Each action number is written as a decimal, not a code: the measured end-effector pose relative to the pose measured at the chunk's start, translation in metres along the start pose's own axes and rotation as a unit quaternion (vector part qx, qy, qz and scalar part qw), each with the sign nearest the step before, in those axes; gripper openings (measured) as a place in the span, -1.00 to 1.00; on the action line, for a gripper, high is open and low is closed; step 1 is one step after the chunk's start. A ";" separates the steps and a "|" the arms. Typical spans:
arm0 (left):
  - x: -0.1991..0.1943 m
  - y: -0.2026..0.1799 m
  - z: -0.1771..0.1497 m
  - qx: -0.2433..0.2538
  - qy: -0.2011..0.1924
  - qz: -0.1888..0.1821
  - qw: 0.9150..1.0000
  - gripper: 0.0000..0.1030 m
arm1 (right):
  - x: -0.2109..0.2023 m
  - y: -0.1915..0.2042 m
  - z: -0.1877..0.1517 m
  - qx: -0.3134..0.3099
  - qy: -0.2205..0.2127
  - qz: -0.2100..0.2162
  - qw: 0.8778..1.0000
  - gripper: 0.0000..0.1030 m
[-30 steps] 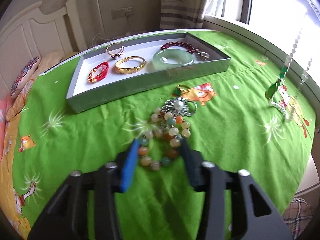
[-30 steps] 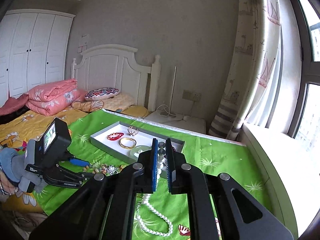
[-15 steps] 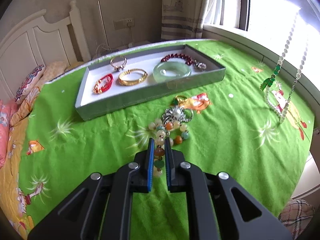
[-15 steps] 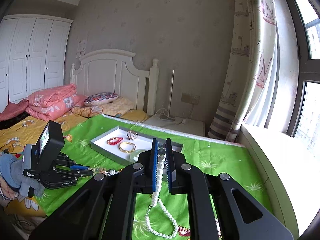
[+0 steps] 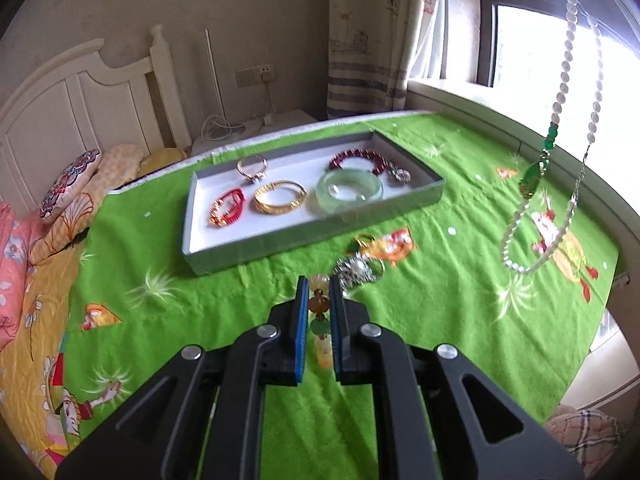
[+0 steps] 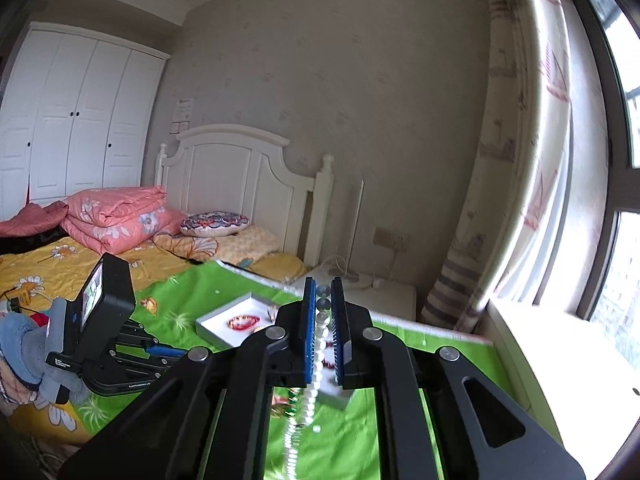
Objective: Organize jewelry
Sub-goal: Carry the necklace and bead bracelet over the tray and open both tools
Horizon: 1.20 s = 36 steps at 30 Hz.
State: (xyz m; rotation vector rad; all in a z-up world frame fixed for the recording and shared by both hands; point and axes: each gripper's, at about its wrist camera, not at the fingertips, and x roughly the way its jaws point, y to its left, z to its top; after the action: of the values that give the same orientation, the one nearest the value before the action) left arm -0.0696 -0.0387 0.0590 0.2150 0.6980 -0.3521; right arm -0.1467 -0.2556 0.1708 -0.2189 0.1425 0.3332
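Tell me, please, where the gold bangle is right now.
In the left wrist view, the gold bangle lies inside the grey tray, between the red bracelet and the pale green jade bangle.

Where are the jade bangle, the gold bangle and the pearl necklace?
jade bangle (image 5: 349, 191), left wrist view, on its near rim.
gold bangle (image 5: 280, 199), left wrist view, on its near band.
pearl necklace (image 5: 565, 68), left wrist view, on its hanging left strand.

- A bracelet of round orange, green and cream stone beads (image 5: 320, 312) is pinched between two blue-padded jaws above a green cloth.
- A long white pearl necklace with a green pendant (image 5: 536, 176) hangs in the air at right.
- A shallow grey tray with a white floor (image 5: 224, 228) holds a gold bangle (image 5: 280, 197), a pale green jade bangle (image 5: 349, 190), a red cord bracelet (image 5: 227, 207), a dark red bead bracelet (image 5: 360, 158) and a ring (image 5: 252, 167).
- A silver brooch (image 5: 358, 270) lies just before the tray.
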 end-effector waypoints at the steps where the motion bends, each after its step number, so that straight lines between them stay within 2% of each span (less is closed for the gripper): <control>1: -0.002 0.003 0.002 -0.003 -0.002 0.001 1.000 -0.82 | 0.002 0.002 0.004 -0.004 -0.004 0.000 1.000 -0.84; 11: -0.013 0.030 0.016 -0.024 -0.016 0.010 1.000 -0.82 | 0.021 0.013 0.038 -0.030 -0.025 0.015 0.999 -0.84; 18: -0.005 0.034 0.040 -0.017 -0.018 0.012 1.000 -0.82 | 0.064 0.012 0.056 -0.028 -0.005 0.028 0.999 -0.84; 23: 0.013 0.042 0.063 -0.025 -0.010 0.006 1.000 -0.82 | 0.106 0.009 0.061 -0.010 0.024 0.043 0.999 -0.84; 29: 0.042 0.047 0.087 -0.028 0.002 0.019 0.999 -0.82 | 0.163 0.014 0.062 -0.011 0.057 0.032 0.998 -0.84; 36: 0.065 0.060 0.096 -0.047 0.013 0.024 0.999 -0.82 | 0.201 0.003 0.066 0.016 0.072 0.024 0.997 -0.84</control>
State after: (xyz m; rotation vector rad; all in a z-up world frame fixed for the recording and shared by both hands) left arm 0.0559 -0.0289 0.0924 0.1471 0.7318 -0.2697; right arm 0.0473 -0.1755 0.1994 -0.2074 0.2954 0.3629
